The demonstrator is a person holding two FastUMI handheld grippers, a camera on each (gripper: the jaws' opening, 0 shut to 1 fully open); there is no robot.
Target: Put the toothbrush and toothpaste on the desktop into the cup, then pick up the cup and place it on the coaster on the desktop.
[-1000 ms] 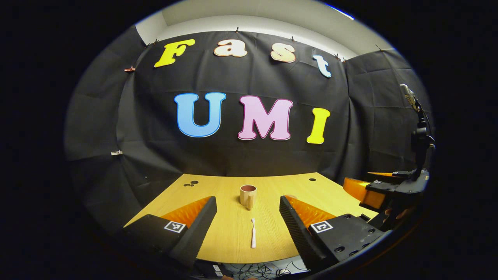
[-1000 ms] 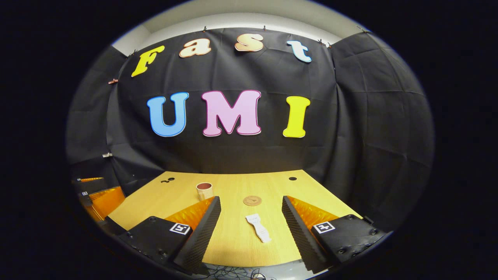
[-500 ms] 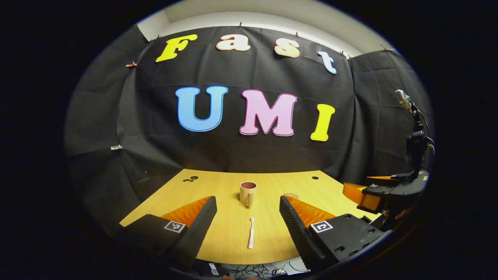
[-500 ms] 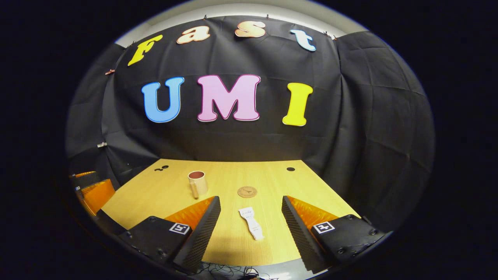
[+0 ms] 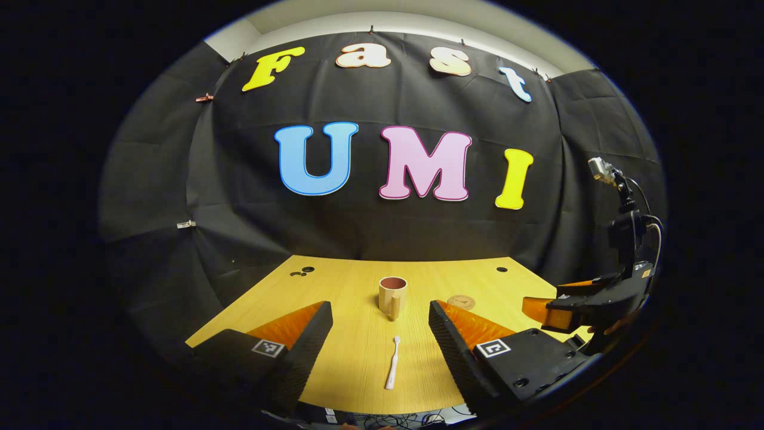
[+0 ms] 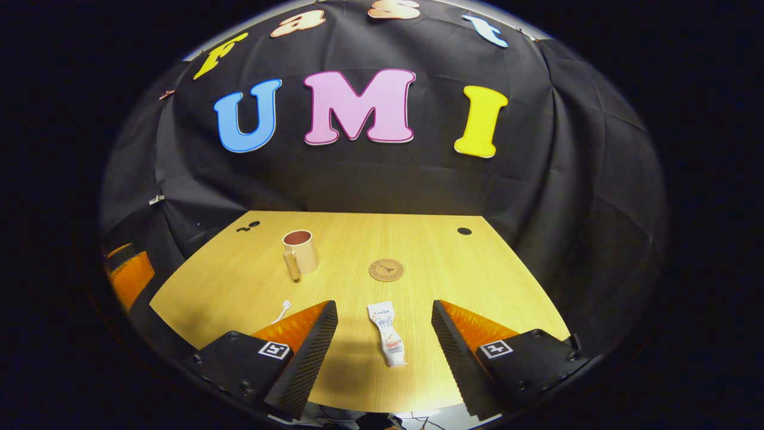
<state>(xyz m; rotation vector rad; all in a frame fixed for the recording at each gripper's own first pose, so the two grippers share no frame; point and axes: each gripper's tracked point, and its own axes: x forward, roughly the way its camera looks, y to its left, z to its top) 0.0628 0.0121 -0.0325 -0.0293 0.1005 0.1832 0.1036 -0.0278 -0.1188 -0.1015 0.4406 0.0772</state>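
The left gripper is held wide open above the near edge of the desktop, nothing between its fingers; the white toothbrush is seen lying flat just beyond, in line with the gap, its head towards the far side. Farther on, the beige cup stands upright, its handle facing near. The right gripper is likewise spread wide and empty, with the toothpaste lying flat between its fingertips, untouched. The round coaster is seen beyond the tube, right of the cup and apart from it.
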